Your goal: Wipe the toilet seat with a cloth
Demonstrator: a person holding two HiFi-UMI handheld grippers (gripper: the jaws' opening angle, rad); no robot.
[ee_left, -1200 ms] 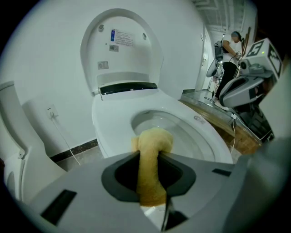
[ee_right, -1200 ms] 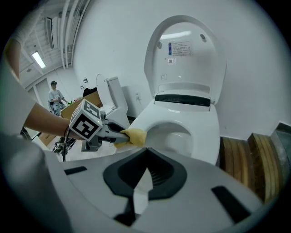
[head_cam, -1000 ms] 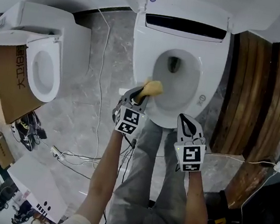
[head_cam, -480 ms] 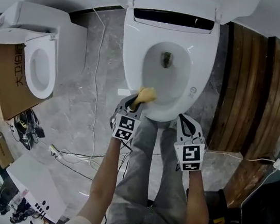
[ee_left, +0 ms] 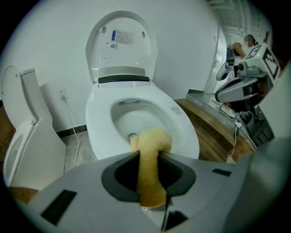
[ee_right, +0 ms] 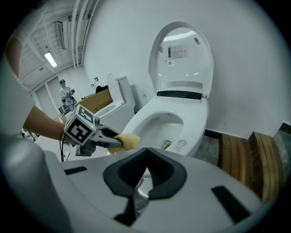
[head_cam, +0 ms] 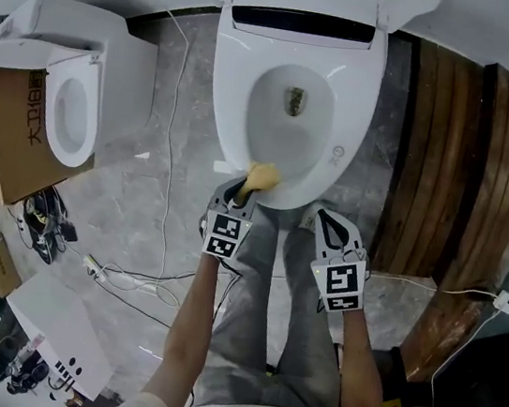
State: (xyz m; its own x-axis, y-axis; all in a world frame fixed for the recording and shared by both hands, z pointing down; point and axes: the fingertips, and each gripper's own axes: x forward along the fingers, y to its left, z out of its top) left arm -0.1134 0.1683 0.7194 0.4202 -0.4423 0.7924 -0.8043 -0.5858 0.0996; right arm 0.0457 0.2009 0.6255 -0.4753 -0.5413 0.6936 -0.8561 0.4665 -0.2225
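A white toilet stands with its lid [ee_left: 122,43] raised and its seat [head_cam: 232,119] down. A yellow cloth [head_cam: 261,177] rests on the seat's front left rim. My left gripper [head_cam: 243,188] is shut on the cloth [ee_left: 154,142], which hangs folded between the jaws in the left gripper view. My right gripper [head_cam: 319,220] hovers just off the seat's front right edge, shut with nothing in it; its jaws meet in the right gripper view [ee_right: 146,154]. That view also shows the left gripper [ee_right: 93,134] with the cloth [ee_right: 128,141] at the seat [ee_right: 191,136].
A second toilet [head_cam: 71,113] and a cardboard box [head_cam: 18,148] stand at the left. Wooden planks [head_cam: 450,161] lie right of the toilet. Cables [head_cam: 144,276] trail over the marble floor. The person's legs [head_cam: 254,331] stand right before the bowl.
The left gripper has drawn the cloth along the seat's left side towards its front rim. The right gripper has stayed shut near the front edge.
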